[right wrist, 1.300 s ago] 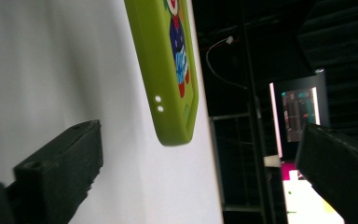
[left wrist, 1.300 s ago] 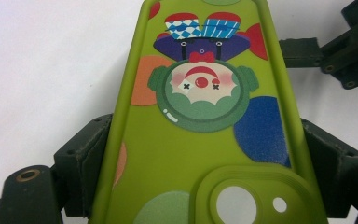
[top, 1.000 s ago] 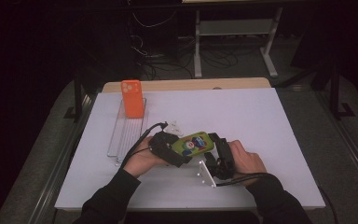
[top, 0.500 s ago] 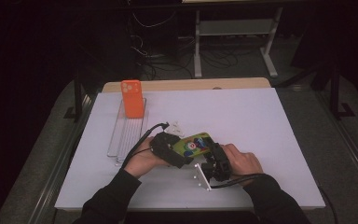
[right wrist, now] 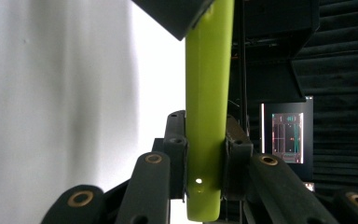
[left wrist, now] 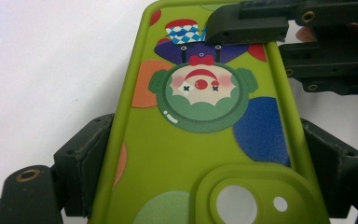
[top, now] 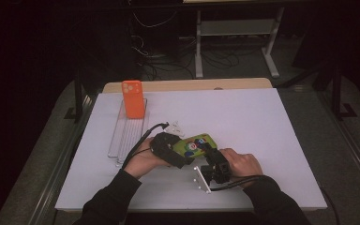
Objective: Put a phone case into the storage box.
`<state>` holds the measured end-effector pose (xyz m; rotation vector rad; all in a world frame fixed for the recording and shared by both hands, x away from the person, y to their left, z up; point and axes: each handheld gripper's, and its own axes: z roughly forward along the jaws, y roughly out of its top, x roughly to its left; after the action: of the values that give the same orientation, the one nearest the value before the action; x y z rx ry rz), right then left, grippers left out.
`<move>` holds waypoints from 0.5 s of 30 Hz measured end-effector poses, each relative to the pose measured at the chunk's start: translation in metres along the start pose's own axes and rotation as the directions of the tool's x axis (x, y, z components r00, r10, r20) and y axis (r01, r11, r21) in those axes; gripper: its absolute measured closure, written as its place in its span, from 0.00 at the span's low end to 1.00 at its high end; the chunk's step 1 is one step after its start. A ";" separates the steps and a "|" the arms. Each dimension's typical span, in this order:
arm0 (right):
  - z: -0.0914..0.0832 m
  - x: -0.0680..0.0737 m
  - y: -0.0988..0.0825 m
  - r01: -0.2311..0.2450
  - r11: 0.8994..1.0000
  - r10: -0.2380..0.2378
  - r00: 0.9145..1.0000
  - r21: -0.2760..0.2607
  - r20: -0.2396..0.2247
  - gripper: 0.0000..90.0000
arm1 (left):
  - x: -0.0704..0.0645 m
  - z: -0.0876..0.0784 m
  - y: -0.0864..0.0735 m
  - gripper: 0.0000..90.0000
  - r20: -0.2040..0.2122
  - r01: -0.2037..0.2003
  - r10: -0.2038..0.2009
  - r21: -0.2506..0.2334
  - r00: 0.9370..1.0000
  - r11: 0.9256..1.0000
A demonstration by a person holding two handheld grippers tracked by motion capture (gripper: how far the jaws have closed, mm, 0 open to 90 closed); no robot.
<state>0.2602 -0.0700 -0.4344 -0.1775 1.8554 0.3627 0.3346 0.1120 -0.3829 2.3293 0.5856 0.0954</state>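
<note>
Green phone case (top: 194,144) w/ a clown print sits just above the table's near-centre, held between both grippers, tilted off the surface. In left gripper view the case (left wrist: 200,130) lies flat across the frame, back side up, camera cutout near the bottom, clown face upside down; the jaws clamp its two long edges, so the left gripper (top: 168,150) grasps it across the width. In right gripper view the case (right wrist: 206,116) shows edge-on, a thin green strip standing vertical, jaws pressed on both faces. Right gripper (top: 211,161) has just been closing and now pinches the case's edge, case between its pads. Left hand (top: 143,159) and right hand (top: 239,164) come in from the bottom, dark sleeves, cables trailing.

Surface: white table top (top: 262,126), matte, bare over most of its right half. At far left an orange phone case (top: 133,99) stands upright in a clear slotted rack (top: 126,136), well apart from the green one. A small clear bit (top: 175,126) lies just beyond the left gripper; can't tell what it is.

Room: dark. Behind the table a pale wooden edge (top: 187,85), metal stand legs (top: 234,42), loose cables on the floor (top: 168,51). Right gripper view also catches a lit screen (right wrist: 287,137) in the dark background.
</note>
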 end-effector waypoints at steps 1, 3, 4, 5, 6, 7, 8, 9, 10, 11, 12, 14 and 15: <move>0.000 0.001 0.000 0.003 1.000 -0.003 1.000 0.002 0.001 0.83 | 0.000 0.000 0.000 0.16 0.001 0.002 -0.002 0.002 1.000 1.000; 0.000 0.001 0.001 0.008 1.000 -0.008 1.000 0.007 -0.001 0.84 | 0.000 0.001 -0.001 0.16 0.002 -0.001 0.001 -0.001 1.000 1.000; 0.001 0.001 0.001 0.006 1.000 -0.006 1.000 0.009 -0.005 0.84 | 0.000 0.000 -0.001 0.15 -0.002 -0.004 0.004 -0.004 1.000 1.000; 0.001 0.001 0.001 0.005 1.000 -0.005 1.000 0.009 -0.004 0.84 | -0.001 0.000 -0.001 0.15 -0.007 -0.001 0.000 -0.017 1.000 1.000; 0.000 0.001 0.001 0.001 1.000 -0.001 1.000 0.008 0.003 0.84 | -0.001 0.000 -0.001 0.15 -0.007 0.003 -0.003 -0.027 1.000 1.000; 0.000 0.000 0.001 -0.001 1.000 0.001 1.000 0.008 0.006 0.84 | -0.001 -0.001 -0.001 0.14 -0.014 0.007 -0.007 -0.041 1.000 0.999; 0.000 -0.002 0.000 -0.005 1.000 0.005 1.000 0.010 0.003 0.84 | -0.002 0.000 -0.001 0.11 -0.019 0.024 -0.025 -0.061 1.000 0.998; 0.000 -0.002 0.000 -0.006 1.000 0.006 1.000 0.014 0.003 0.84 | -0.001 -0.001 -0.001 0.08 -0.019 0.025 -0.026 -0.068 0.999 0.997; 0.000 -0.003 -0.001 -0.009 1.000 0.009 1.000 0.023 0.004 0.84 | 0.001 -0.003 -0.001 0.05 -0.017 -0.001 0.000 -0.050 1.000 0.999; 0.001 -0.003 -0.002 -0.019 1.000 0.019 1.000 0.025 0.001 0.84 | 0.000 -0.004 -0.001 0.03 -0.013 0.015 -0.016 -0.070 1.000 0.997; 0.001 -0.003 -0.003 -0.017 0.999 0.017 1.000 0.027 0.001 0.84 | 0.002 -0.006 -0.001 0.02 -0.018 -0.001 0.000 -0.063 1.000 0.998; 0.002 -0.005 -0.005 -0.047 0.998 0.047 0.999 0.039 -0.002 0.84 | 0.003 -0.009 -0.002 0.00 -0.013 0.008 -0.009 -0.080 1.000 0.997; 0.002 -0.006 -0.006 -0.067 0.997 0.067 0.998 0.045 -0.004 0.84 | 0.003 -0.010 -0.002 0.00 -0.014 0.016 -0.017 -0.094 1.000 0.995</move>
<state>0.2653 -0.0753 -0.4302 -0.0859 1.8769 0.3669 0.3342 0.1207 -0.3775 2.2343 0.5954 0.1299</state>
